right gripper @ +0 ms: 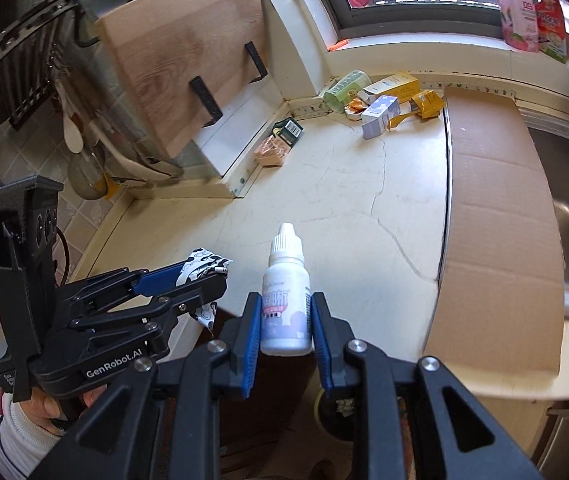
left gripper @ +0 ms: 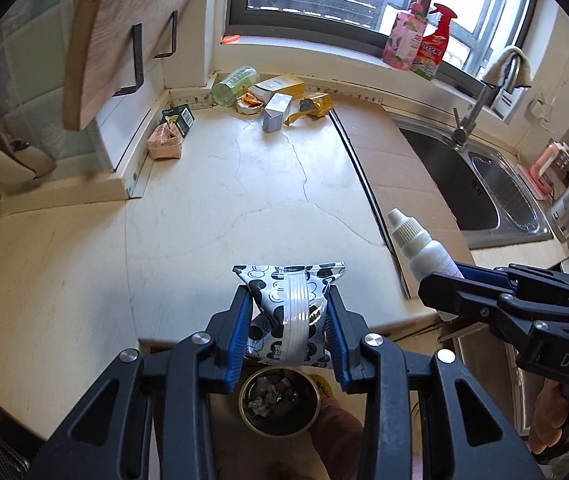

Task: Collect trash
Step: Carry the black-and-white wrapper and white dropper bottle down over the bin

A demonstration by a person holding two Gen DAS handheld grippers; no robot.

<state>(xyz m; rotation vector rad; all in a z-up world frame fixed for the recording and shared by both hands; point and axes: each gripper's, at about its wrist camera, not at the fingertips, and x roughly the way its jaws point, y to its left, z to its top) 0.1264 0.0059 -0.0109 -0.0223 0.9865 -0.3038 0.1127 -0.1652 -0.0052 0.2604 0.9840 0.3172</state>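
My left gripper (left gripper: 290, 304) is shut on a black-and-white patterned packet (left gripper: 290, 312), held over the counter's front edge. A round bin (left gripper: 279, 402) with scraps inside sits on the floor right below the packet. My right gripper (right gripper: 286, 322) is shut on a small white dropper bottle (right gripper: 286, 300), upright between the blue pads. The bottle (left gripper: 424, 246) also shows at the right of the left wrist view, and the packet (right gripper: 204, 264) at the left of the right wrist view. More trash lies at the counter's far corner: a green cup (left gripper: 234, 84), a grey carton (left gripper: 277, 112), yellow boxes (left gripper: 280, 86).
A pink packet (left gripper: 164, 142) and a dark green box (left gripper: 178, 118) lie by the left wall under a wooden cutting board (left gripper: 124, 32). A cardboard sheet (right gripper: 496, 216) lies beside the steel sink (left gripper: 484, 184). Bottles (left gripper: 416, 36) stand on the window sill.
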